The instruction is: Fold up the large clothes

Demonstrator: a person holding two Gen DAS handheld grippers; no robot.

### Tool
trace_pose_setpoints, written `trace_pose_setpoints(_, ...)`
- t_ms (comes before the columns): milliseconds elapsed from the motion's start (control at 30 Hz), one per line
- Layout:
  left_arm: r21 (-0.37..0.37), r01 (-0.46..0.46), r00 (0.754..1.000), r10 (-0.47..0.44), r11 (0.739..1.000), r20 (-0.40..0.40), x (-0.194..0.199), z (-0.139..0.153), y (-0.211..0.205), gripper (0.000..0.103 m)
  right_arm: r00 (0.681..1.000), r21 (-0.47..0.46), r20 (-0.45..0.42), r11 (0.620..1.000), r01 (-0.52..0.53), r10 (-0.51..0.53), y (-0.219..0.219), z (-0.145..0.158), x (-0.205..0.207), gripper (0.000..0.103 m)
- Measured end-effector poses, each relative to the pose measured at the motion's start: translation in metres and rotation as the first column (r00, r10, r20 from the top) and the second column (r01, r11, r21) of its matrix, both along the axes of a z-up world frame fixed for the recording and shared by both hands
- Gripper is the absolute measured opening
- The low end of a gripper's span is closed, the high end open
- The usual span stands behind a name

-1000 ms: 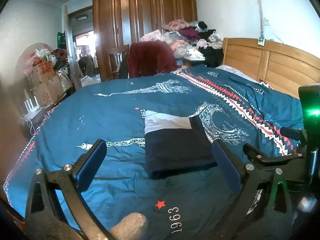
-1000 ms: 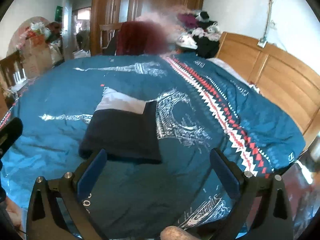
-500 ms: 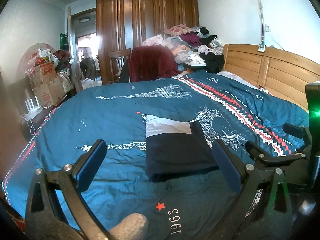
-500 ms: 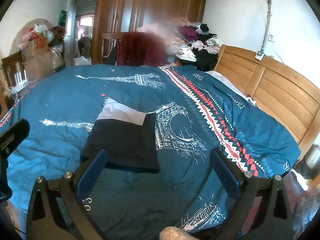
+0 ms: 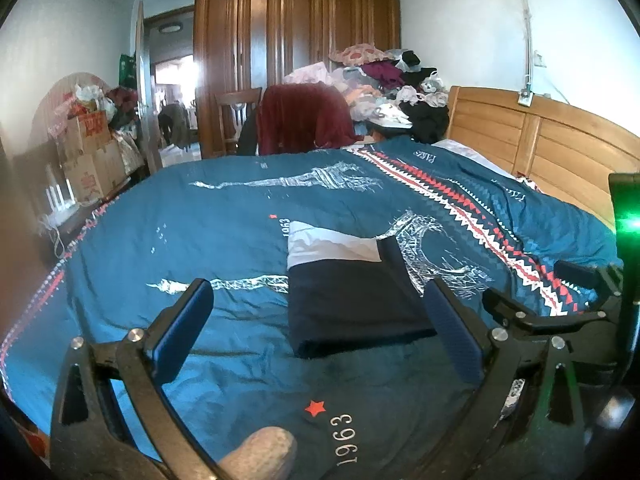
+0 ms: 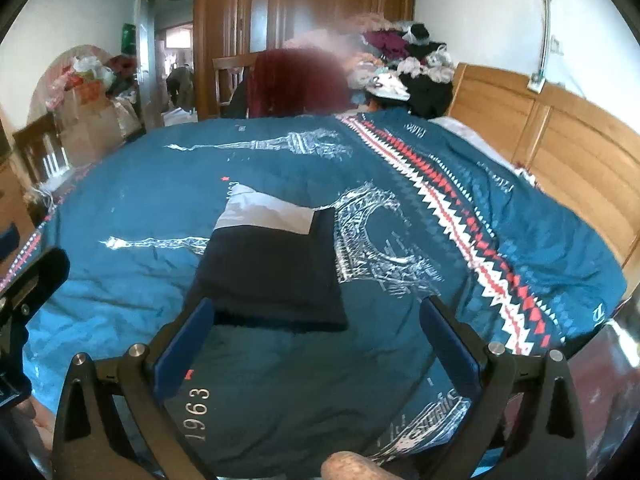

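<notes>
Holding my two grippers wide open and empty, left gripper (image 5: pixel 316 328), right gripper (image 6: pixel 316 332), one folded dark garment (image 5: pixel 348 300) lying mid-bedspread (image 5: pixel 224 232), ahead of both.

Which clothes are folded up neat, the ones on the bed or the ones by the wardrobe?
The dark navy garment with a white band, lying flat on the bed. The clothes pile is jumbled.

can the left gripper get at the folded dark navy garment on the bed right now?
Probably yes. The left gripper is open and empty, the folded dark navy garment lies flat straight ahead on the teal bedspread, nothing between them.
</notes>
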State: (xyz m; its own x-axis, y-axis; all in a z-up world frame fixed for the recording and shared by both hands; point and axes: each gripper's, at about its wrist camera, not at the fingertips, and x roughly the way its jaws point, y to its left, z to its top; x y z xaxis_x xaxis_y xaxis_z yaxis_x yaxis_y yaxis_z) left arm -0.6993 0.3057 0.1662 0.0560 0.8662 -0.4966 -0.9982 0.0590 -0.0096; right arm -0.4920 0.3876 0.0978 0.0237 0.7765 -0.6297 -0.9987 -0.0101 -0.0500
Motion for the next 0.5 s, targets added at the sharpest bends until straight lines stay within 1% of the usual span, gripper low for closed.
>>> trace_pose_setpoints(133, -0.003, 0.004, 1.0, -0.004, 1.0, 0.01, -0.002, 0.002, 0.0, 0.103, 1.0, -0.005, -0.001, 1.0, 0.005, -0.005, 0.002, -0.003, 0.002, 0.103)
trace_pose_setpoints(500, -0.02, 0.018, 0.999, -0.017, 1.0, 0.027, -0.003, 0.004, 0.005, 0.103, 0.997, -0.053, -0.074, 0.998, -0.016, 0.012, 0.013, -0.01, 0.011, 0.103)
